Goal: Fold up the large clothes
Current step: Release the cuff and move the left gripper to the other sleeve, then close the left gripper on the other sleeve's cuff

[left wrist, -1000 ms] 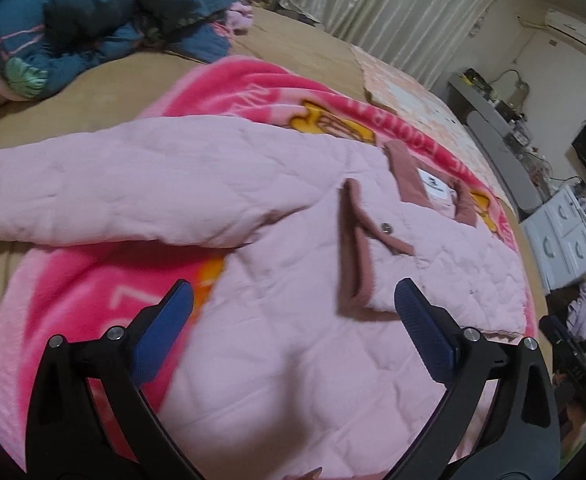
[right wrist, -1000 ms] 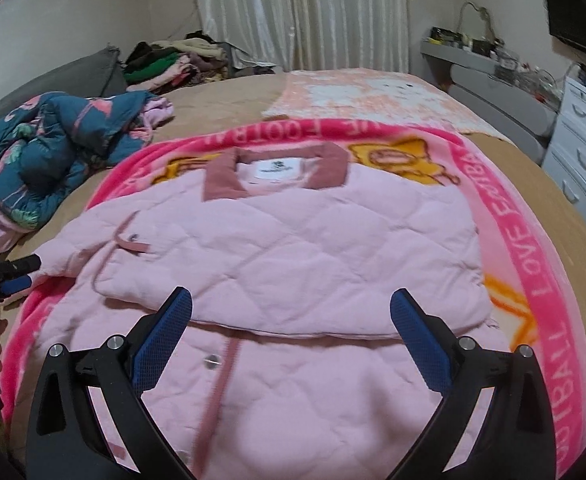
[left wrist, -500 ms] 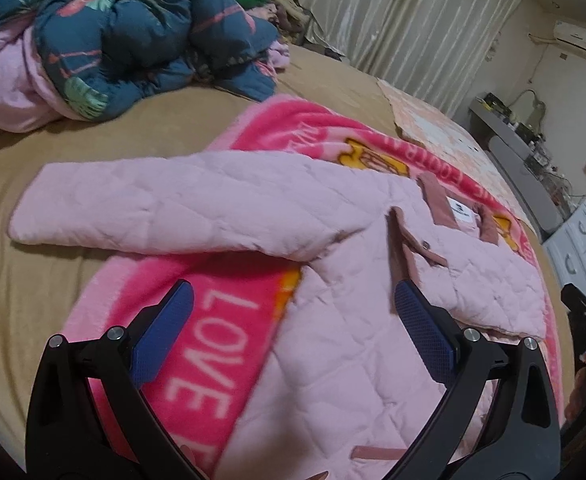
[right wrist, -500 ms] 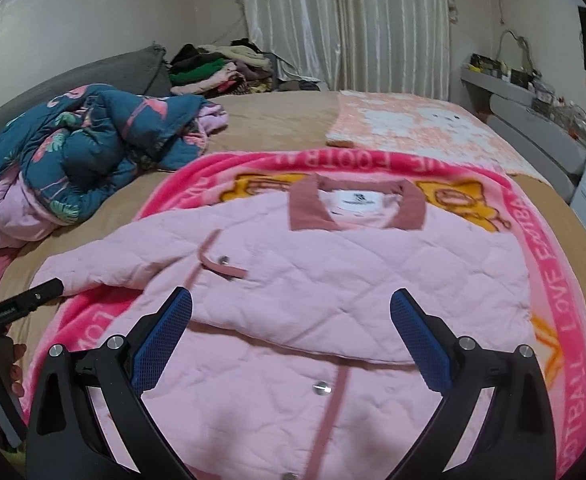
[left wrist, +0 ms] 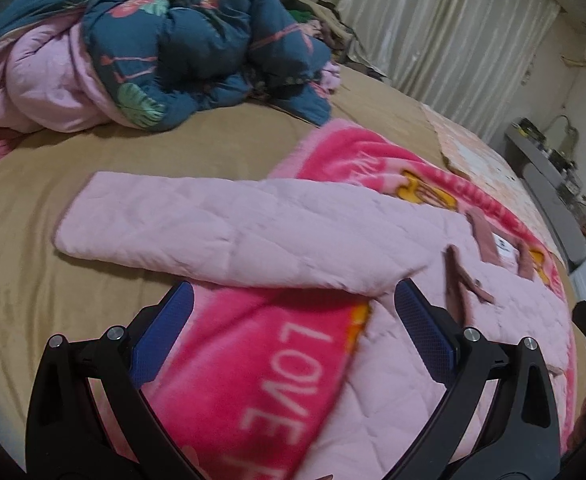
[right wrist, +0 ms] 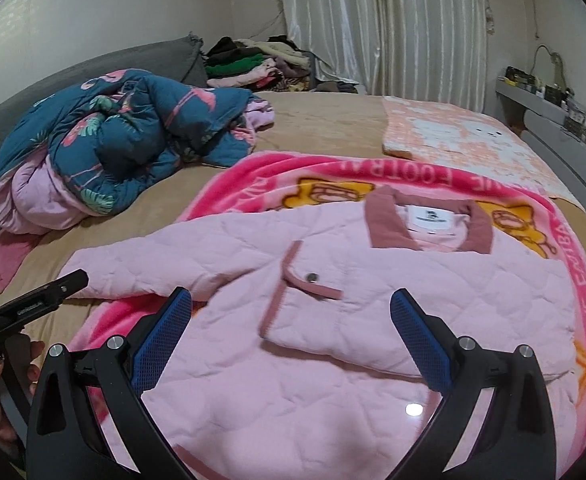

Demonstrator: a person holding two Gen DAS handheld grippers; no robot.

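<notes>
**Pink jacket lies on the bed, both grippers up and empty**

The pink jacket (right wrist: 373, 300) lies flat on a bright pink blanket (right wrist: 565, 264) on the bed (right wrist: 325, 120). Its dark pink collar (right wrist: 385, 222) sits at 12 o'clock from the right gripper. One side is folded over the chest, and a small flap with a snap (right wrist: 313, 278) shows there. The other sleeve (left wrist: 229, 232) sticks straight out toward 9 o'clock, off the blanket and onto the tan bed sheet.

The left gripper (left wrist: 293, 336) hangs over the blanket edge, with the sleeve just ahead at 12 o'clock. Its blue fingers (left wrist: 165, 332) are spread wide and hold nothing.

The right gripper (right wrist: 293, 340) hangs over the lower part of the jacket. Its blue fingers (right wrist: 161, 336) are spread wide too, with nothing between them.

A rumpled blue quilt (right wrist: 113, 144) with flamingos lies at 10 o'clock on the bed. A pile of clothes (right wrist: 249, 64) sits far back by the curtain (right wrist: 385, 24).
</notes>
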